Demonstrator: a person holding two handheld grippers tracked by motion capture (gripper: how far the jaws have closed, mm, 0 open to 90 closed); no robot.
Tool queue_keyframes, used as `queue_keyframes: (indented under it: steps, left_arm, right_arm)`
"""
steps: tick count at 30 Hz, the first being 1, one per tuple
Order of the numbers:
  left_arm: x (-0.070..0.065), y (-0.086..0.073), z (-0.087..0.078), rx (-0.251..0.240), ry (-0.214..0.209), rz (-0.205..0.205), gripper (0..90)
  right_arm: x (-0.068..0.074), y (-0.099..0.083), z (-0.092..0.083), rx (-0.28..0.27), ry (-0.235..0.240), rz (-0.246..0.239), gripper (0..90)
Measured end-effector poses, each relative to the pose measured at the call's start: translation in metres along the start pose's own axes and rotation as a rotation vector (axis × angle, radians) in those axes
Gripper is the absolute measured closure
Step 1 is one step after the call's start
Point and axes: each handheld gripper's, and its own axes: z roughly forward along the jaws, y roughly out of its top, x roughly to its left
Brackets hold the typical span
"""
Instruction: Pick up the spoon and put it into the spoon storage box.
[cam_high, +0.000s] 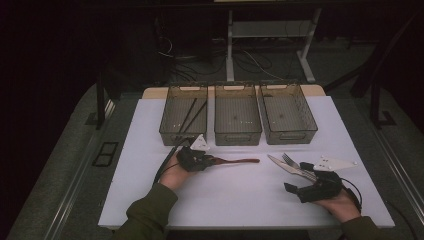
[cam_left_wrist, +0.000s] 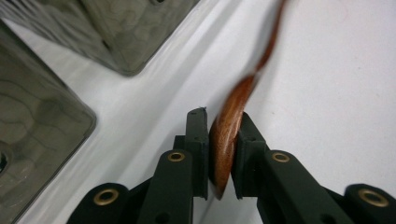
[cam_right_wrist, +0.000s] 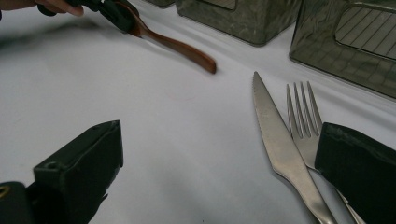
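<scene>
A wooden spoon (cam_high: 235, 160) lies with its handle pointing right on the white mat (cam_high: 240, 200). My left gripper (cam_high: 202, 161) is shut on its bowl. In the left gripper view both pads press the spoon (cam_left_wrist: 229, 126) edge-on between them. My right gripper (cam_high: 298, 176) stands open near the mat's right front, nothing between its jaws. A steel knife (cam_high: 280, 164) and fork (cam_high: 292, 162) lie side by side just beyond it. In the right gripper view the knife (cam_right_wrist: 280, 149) and fork (cam_right_wrist: 303, 116) run under the right jaw, and the spoon (cam_right_wrist: 182, 46) shows farther off.
Three smoky clear bins stand in a row at the back: left (cam_high: 170, 135), middle (cam_high: 237, 137), right (cam_high: 290, 136). The left one holds dark chopsticks (cam_high: 190, 112). Table legs and cables lie beyond the mat.
</scene>
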Motion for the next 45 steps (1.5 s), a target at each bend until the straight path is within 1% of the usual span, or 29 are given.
queue_keyframes:
  steps: [1, 7, 9, 15, 19, 20, 23, 24, 26, 28, 29, 31, 36, 37, 39, 40, 41, 42, 44, 45]
  left_arm:
    - [0.0, 0.001, 0.0, 0.003, 0.004, 0.011, 79.0]
    - [-0.002, 0.001, 0.0, -0.001, 0.002, 0.012, 79.9]
    - [-0.002, 0.003, -0.002, -0.025, -0.008, 0.014, 79.9]
    - [-0.004, 0.007, -0.006, -0.034, -0.016, 0.022, 80.0]
    - [-0.005, 0.011, -0.012, -0.053, -0.022, 0.022, 80.0]
    - [-0.005, 0.013, -0.013, -0.067, -0.029, 0.016, 80.0]
    - [-0.005, 0.016, -0.016, -0.075, -0.03, 0.027, 80.0]
    - [-0.004, 0.019, -0.019, -0.095, -0.04, 0.02, 80.0]
    - [-0.004, 0.024, -0.022, -0.101, -0.04, 0.029, 80.0]
    - [-0.005, 0.028, -0.025, -0.124, -0.043, 0.025, 80.0]
    - [-0.005, 0.028, -0.025, -0.124, -0.043, 0.025, 80.0]
    - [-0.006, 0.033, -0.028, -0.133, -0.041, 0.034, 80.0]
    - [-0.005, 0.041, -0.03, -0.15, -0.036, 0.037, 80.0]
    - [-0.003, 0.046, -0.032, -0.153, -0.028, 0.042, 80.0]
    - [-0.002, 0.048, -0.033, -0.156, -0.024, 0.045, 80.0]
    - [0.0, 0.052, -0.035, -0.171, -0.022, 0.047, 79.9]
    - [0.0, 0.052, -0.035, -0.171, -0.022, 0.047, 80.0]
    - [0.004, 0.058, -0.037, -0.183, -0.012, 0.049, 80.0]
    - [0.008, 0.063, -0.039, -0.2, -0.008, 0.044, 80.0]
    - [0.009, 0.066, -0.039, -0.202, -0.005, 0.045, 80.0]
  right_arm:
    - [0.0, 0.0, 0.0, -0.001, 0.002, -0.004, 0.6]
    - [0.0, 0.0, 0.0, 0.001, 0.001, -0.005, 0.6]
    - [0.001, 0.0, 0.0, -0.001, 0.001, -0.006, 0.6]
    - [0.003, 0.0, -0.001, -0.006, 0.004, -0.015, 0.6]
    - [0.003, 0.001, -0.002, -0.013, 0.005, -0.02, 0.6]
    - [0.003, 0.001, -0.002, -0.013, 0.004, -0.016, 0.6]
    - [0.002, 0.001, -0.001, -0.013, 0.009, -0.014, 0.6]
    - [0.002, 0.001, -0.001, -0.013, 0.012, -0.015, 0.6]
    - [0.001, 0.001, 0.0, -0.012, 0.017, -0.008, 0.6]
    - [0.0, 0.002, 0.0, -0.011, 0.018, -0.007, 0.6]
    - [0.0, 0.002, 0.001, -0.01, 0.019, -0.004, 0.6]
    - [0.0, 0.001, 0.001, -0.011, 0.02, -0.004, 0.6]
    - [0.0, 0.001, 0.0, -0.013, 0.016, -0.006, 0.6]
    - [0.001, 0.001, 0.0, -0.013, 0.015, -0.004, 0.6]
    - [0.0, 0.001, 0.0, -0.016, 0.013, -0.005, 0.6]
    - [0.0, 0.001, 0.0, -0.018, 0.011, -0.005, 0.6]
    - [0.0, 0.001, 0.0, -0.018, 0.011, -0.005, 0.6]
    - [-0.001, 0.001, 0.0, -0.018, 0.012, 0.002, 0.6]
    - [-0.002, 0.002, 0.001, -0.021, 0.01, 0.0, 0.6]
    - [-0.002, 0.002, 0.001, -0.015, 0.011, 0.01, 0.6]
